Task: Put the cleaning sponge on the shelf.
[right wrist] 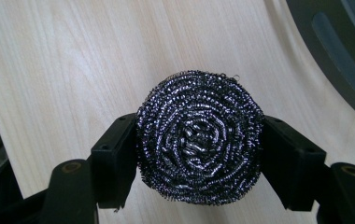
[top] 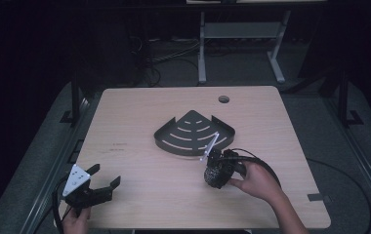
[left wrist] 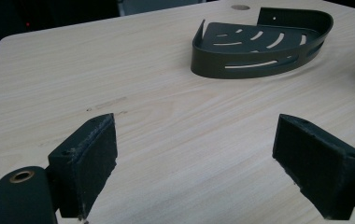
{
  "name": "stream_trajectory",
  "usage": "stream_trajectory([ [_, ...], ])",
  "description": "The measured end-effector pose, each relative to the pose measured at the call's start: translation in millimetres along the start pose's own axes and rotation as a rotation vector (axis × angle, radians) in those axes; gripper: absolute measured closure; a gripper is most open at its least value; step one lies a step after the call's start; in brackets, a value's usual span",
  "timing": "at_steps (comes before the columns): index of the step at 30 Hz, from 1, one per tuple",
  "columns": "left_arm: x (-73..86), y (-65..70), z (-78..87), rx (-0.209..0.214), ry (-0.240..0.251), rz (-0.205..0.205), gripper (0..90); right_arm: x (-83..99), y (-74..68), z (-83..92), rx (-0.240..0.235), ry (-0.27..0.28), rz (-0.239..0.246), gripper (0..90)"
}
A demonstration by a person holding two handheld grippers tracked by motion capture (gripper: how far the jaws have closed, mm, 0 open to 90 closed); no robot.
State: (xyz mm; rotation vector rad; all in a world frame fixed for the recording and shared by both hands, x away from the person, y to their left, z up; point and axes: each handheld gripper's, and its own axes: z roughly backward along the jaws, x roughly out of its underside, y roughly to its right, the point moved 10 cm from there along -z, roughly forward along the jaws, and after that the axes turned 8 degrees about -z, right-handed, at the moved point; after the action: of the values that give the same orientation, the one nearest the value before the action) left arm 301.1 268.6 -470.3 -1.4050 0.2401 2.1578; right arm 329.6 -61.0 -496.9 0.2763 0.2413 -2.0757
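a light wood counter (top: 139, 161) with a round cable hole (top: 223, 99) near its far edge. a dark slotted corner caddy (top: 193, 132) sits at the counter's middle, its curved front facing the near side. beyond, on the dim floor, white desk legs (top: 202, 48) and what look like loose cables (top: 169, 56).

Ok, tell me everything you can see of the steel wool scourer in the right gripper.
The steel wool scourer is a round, dark pad of shiny metal wire wound in coils around a tighter centre. The right gripper is shut on it, its two black pads pressing the scourer's opposite sides. In the right gripper view its coiled face is turned to the camera, above the light wooden table. It sits near the front rim of the dark slotted corner tray, apart from it.
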Motion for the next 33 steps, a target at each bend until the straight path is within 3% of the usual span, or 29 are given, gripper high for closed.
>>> stream_trajectory([
  [15,-0.5,-0.2,0.5,-0.003,0.003,0.003,13.2,-13.2,11.3,8.2,-0.03,0.012,-0.009,32.1],
  [33,-1.7,-1.3,1.1,-0.004,0.009,0.007,13.2,-26.4,25.2,14.8,-0.029,0.005,-0.022,32.1],
])
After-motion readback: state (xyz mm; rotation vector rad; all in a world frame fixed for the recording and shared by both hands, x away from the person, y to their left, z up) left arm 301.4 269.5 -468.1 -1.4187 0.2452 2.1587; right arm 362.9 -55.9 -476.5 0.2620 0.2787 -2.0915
